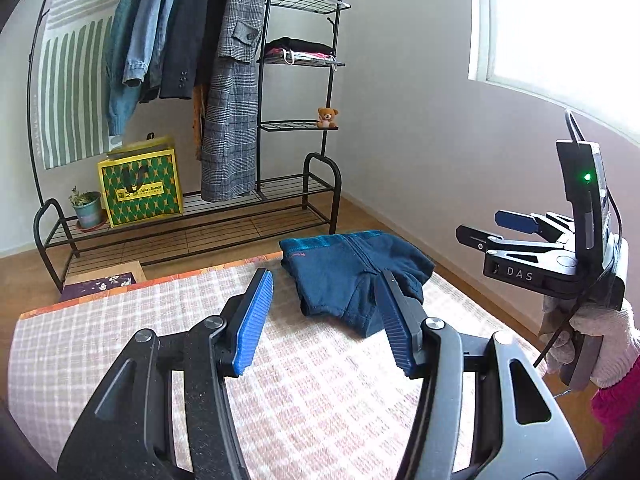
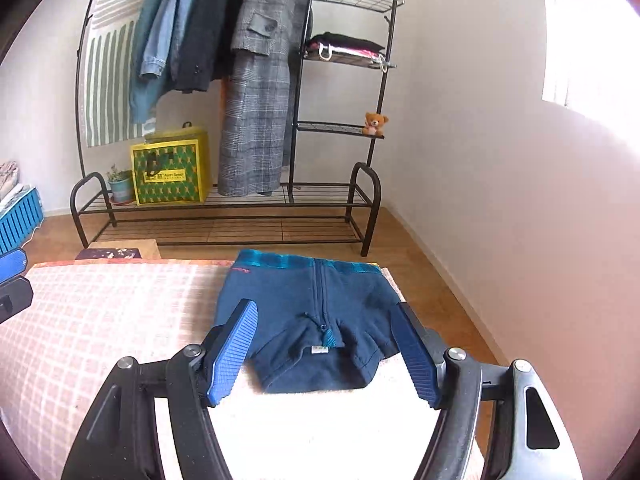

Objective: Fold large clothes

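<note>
Checked tabletop (image 2: 100,320) holds blue zip fleece jacket (image 2: 312,320), folded small, near far right edge. Fold looks done. Left gripper (image 1: 324,320) jaws apart, empty. Right gripper (image 2: 326,354) jaws apart, empty, above jacket.

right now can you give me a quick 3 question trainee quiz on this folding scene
1. True or false: the navy fleece lies folded on the checked cover.
2. What does the left gripper hold? A) a sleeve B) nothing C) a hanger
3. Which toy sits on the rack's wire shelf?

Key:
1. True.
2. B; the right gripper is open and empty too.
3. The teddy bear.
</note>
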`<state>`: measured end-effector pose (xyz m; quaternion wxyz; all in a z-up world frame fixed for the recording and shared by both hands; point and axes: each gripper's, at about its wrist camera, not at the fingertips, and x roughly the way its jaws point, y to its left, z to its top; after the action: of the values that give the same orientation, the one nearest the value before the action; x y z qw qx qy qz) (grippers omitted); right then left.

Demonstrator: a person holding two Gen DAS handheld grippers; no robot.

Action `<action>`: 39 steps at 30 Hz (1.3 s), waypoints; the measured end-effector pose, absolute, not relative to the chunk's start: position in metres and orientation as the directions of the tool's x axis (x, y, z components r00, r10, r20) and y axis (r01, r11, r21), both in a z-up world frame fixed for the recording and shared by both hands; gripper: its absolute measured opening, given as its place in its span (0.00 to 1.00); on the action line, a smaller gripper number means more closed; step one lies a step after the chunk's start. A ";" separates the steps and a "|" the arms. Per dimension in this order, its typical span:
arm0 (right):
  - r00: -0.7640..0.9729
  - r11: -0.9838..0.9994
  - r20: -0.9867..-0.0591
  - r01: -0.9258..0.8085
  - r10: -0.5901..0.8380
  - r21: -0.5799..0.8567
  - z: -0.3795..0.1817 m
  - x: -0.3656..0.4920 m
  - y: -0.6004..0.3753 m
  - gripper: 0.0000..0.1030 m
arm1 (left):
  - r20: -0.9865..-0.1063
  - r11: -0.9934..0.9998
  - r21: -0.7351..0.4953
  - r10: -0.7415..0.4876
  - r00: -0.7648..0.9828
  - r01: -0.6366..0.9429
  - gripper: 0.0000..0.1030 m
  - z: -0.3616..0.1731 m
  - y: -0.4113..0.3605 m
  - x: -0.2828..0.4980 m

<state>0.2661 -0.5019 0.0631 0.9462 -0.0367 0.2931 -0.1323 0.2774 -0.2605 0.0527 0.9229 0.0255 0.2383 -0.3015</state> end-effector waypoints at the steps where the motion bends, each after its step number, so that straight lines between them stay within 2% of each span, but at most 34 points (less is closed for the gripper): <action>1: 0.801 0.962 -0.534 0.226 -0.271 -0.150 0.072 0.250 -0.491 0.70 | -0.452 0.817 -0.098 -0.545 0.706 0.568 0.54 0.057 -0.251 0.265; 7: 0.850 0.969 -0.466 0.203 -0.247 -0.143 0.116 0.163 -0.436 0.73 | -0.404 0.819 -0.091 -0.550 0.731 0.566 0.54 0.082 -0.197 0.192; 12: 0.873 0.970 -0.425 0.201 -0.239 -0.133 0.130 0.109 -0.407 0.77 | -0.387 0.827 -0.091 -0.543 0.746 0.555 0.56 0.094 -0.164 0.148; 15: 0.881 0.973 -0.414 0.201 -0.230 -0.113 0.129 0.091 -0.399 0.84 | -0.365 0.826 -0.093 -0.547 0.753 0.556 0.79 0.097 -0.149 0.128; 18: 0.884 0.969 -0.399 0.215 -0.245 -0.118 0.125 0.079 -0.394 0.88 | -0.356 0.823 -0.077 -0.550 0.755 0.563 0.84 0.098 -0.141 0.116; 20: 0.885 0.969 -0.395 0.217 -0.246 -0.117 0.123 0.075 -0.391 0.94 | -0.349 0.826 -0.070 -0.545 0.762 0.559 0.91 0.099 -0.138 0.109; 21: 0.886 0.969 -0.392 0.219 -0.247 -0.115 0.121 0.074 -0.391 1.00 | -0.343 0.828 -0.064 -0.543 0.767 0.557 0.98 0.100 -0.137 0.107; 22: 0.887 0.968 -0.389 0.222 -0.250 -0.116 0.119 0.074 -0.390 1.00 | -0.337 0.829 -0.057 -0.540 0.771 0.556 1.00 0.100 -0.136 0.105; 31: 0.881 0.963 -0.390 0.247 -0.268 -0.105 0.095 0.076 -0.387 1.00 | -0.361 0.843 -0.046 -0.514 0.778 0.535 1.00 0.081 -0.133 0.102; 35: 0.877 0.963 -0.398 0.258 -0.269 -0.082 0.085 0.075 -0.385 1.00 | -0.389 0.863 0.012 -0.461 0.797 0.505 1.00 0.073 -0.142 0.107; 39: 0.871 0.958 -0.399 0.276 -0.285 -0.081 0.080 0.077 -0.383 1.00 | -0.381 0.878 0.025 -0.433 0.817 0.478 1.00 0.070 -0.143 0.106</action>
<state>0.0769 -0.3827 0.0799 0.9672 -0.0108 0.2079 -0.1452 0.1059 -0.1435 0.0696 0.9512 0.0599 0.1853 -0.2395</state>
